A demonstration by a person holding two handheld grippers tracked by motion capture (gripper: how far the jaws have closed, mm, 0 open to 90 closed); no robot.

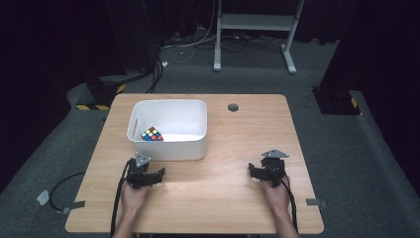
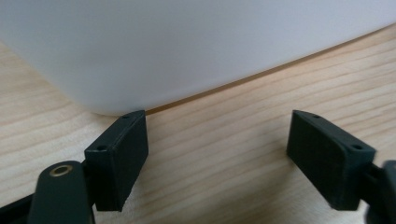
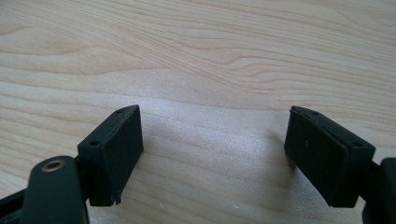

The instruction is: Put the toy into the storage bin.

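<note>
White bin (image 1: 171, 130) is seen on the wooden surface (image 1: 218, 193), and every place below is given relative to it. A multicoloured puzzle cube (image 1: 152, 134) is seen inside the white bin, lying on its floor near the front left corner, close to the left wall with its handle slot.

The left hand-held gripper (image 1: 146, 174) is held just in front of the white bin, at its front left corner, by the person's left hand (image 1: 132, 196). In the left gripper view, the rounded lower wall of the white bin (image 2: 196, 46) is seen directly ahead of the left hand-held gripper (image 2: 217, 154), whose jaws are spread wide with nothing but bare wood between them. The tip of one jaw is seen very close to the bin's bottom edge; whether it touches cannot be told.

The right hand-held gripper (image 1: 265, 171) is held well apart from the white bin, off to its right and nearer the person, by the right hand (image 1: 277, 193). In the right gripper view, the right hand-held gripper (image 3: 212, 149) is shown with its jaws spread wide over bare surface (image 3: 210, 60), with nothing held.

A dark round hole (image 1: 233, 107) is seen in the surface beyond the bin's far right corner.
</note>
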